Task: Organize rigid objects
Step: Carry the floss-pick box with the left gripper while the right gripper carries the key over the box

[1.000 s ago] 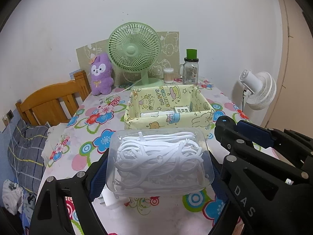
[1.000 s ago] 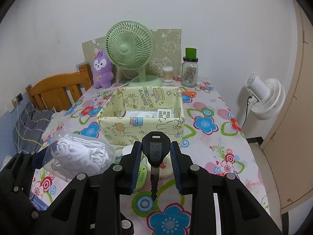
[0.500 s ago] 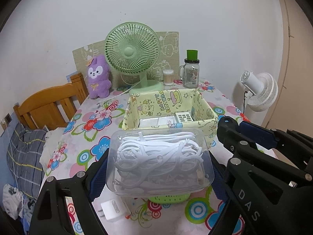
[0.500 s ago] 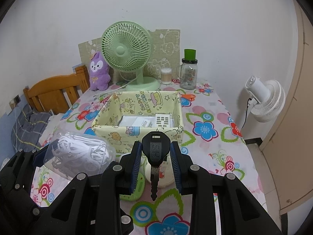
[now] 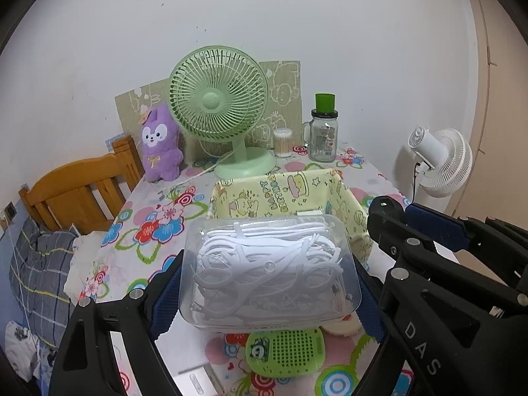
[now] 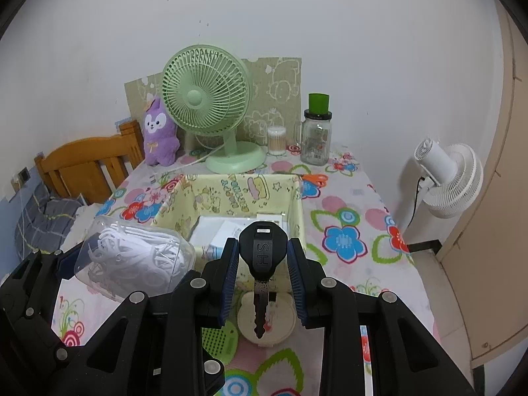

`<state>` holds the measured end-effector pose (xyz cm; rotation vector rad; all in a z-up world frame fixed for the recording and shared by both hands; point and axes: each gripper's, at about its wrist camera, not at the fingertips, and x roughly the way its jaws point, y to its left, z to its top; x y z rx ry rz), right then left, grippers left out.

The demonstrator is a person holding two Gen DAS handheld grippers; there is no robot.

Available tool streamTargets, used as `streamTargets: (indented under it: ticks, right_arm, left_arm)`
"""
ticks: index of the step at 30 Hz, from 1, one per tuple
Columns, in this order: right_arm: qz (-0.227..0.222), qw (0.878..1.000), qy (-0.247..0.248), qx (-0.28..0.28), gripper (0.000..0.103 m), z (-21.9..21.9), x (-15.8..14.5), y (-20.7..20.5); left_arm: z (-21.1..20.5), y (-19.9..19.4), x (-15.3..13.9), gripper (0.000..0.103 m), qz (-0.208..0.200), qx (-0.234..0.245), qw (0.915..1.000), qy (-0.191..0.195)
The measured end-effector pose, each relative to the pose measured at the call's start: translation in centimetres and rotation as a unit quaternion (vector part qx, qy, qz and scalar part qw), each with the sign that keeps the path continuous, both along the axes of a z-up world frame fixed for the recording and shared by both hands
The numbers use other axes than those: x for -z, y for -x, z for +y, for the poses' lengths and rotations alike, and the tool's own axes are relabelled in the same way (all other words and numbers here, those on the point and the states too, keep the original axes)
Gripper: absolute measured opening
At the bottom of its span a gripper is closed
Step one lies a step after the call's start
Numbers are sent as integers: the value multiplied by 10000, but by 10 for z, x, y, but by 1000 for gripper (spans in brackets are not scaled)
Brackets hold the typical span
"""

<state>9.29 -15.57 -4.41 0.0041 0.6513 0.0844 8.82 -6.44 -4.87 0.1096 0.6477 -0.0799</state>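
Left wrist view: left gripper (image 5: 269, 283) pinches one clear box (image 5: 269, 270) of white plastic bits, held above the floral table (image 5: 138, 231). Box hides most of the yellow fabric bin (image 5: 280, 194), so contents can't be read from here. Below it: one green perforated item (image 5: 285, 351), partly covered; one cream round thing at its right, mostly hidden.

Right wrist view: right gripper (image 6: 262, 260) pressed tight on one black-headed key (image 6: 261, 257), blade hanging down just short of the bin's near wall. Bin holds white packets, count unclear.

Fans: 2, one green (image 6: 206, 99), one white (image 6: 448, 178). 1 purple plush (image 6: 160, 140), 1 glass jar (image 6: 316, 138).
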Motion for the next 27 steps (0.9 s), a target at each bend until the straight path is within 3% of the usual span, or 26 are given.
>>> streamTargets:
  ticks: [27]
  right_arm:
    - [-1,9999,-131,-102,33,4,-6,-69]
  left_arm:
    - [5,-66,-5,90,28,-47,10000,35]
